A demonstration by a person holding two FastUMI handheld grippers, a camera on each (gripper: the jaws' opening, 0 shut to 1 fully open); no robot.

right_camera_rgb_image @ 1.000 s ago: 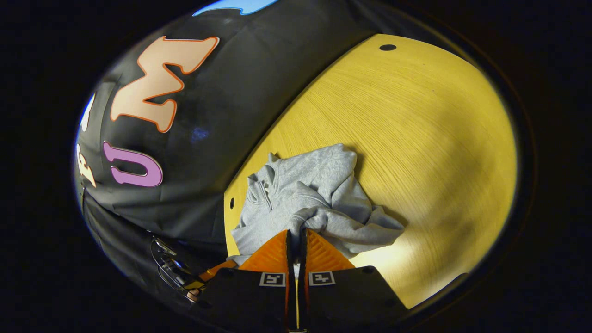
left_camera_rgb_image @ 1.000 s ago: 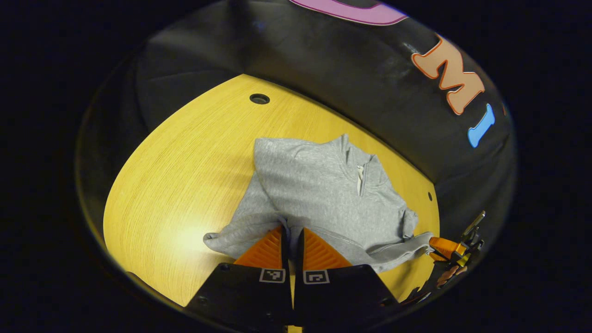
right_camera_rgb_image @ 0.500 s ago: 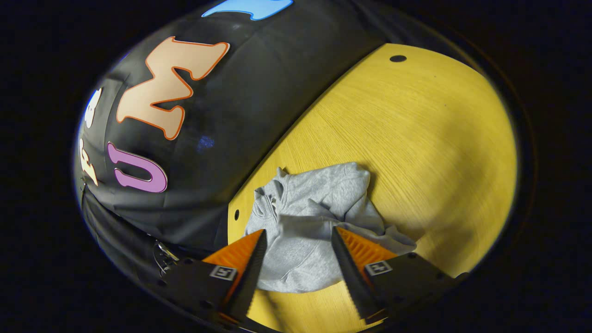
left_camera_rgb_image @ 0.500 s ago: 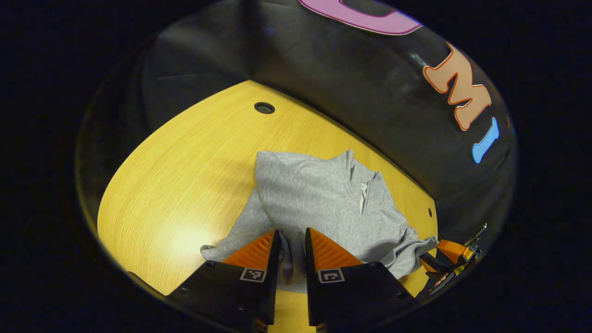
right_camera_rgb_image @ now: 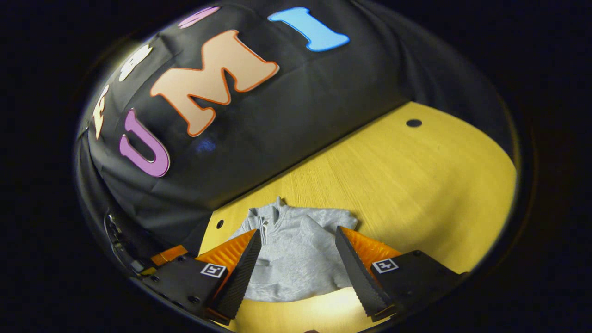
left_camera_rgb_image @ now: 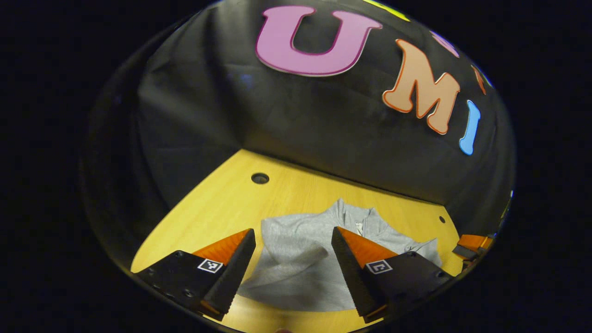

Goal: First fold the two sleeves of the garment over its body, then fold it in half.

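Both sleeves lie over the grey zip-neck sweatshirt on the desk, apparently folded; left tongs and right tongs gape empty above it.

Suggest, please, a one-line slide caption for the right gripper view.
Right gripper, jaws open, above a grey garment lying folded on the yellow table.

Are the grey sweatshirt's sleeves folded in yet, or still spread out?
Folded in: the grey zip-collar sweatshirt lies as a compact shape on the yellow wooden table, a sleeve lying across its body. Both claws are open.
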